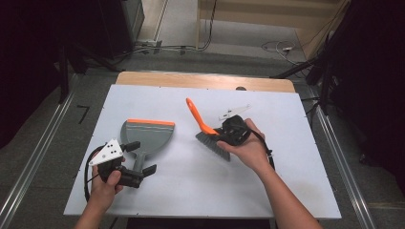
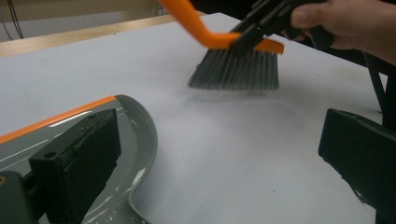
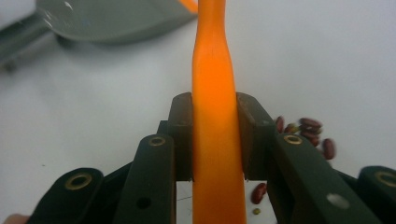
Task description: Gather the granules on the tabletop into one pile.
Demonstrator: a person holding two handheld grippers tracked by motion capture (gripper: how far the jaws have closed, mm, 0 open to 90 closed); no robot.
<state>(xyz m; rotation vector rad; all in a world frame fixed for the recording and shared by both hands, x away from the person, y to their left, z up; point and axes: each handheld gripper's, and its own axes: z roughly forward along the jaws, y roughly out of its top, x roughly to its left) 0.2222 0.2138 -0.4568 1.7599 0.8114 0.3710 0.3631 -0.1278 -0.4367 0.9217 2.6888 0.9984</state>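
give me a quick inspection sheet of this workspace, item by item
surface: white board on a wooden table, mostly bare
job's things: brush with orange handle and grey bristles, lifted off the board; grey dustpan with orange lip lying flat; red beans scattered by the brush in the right gripper view
clutter: nothing seen
grippers: right gripper shut on the brush handle; left gripper open, jaws either side of the dustpan's handle
cables: black cable looping from the left gripper; loose wires on the floor beyond the table
surroundings: grey floor, metal rails at both sides, dark stands
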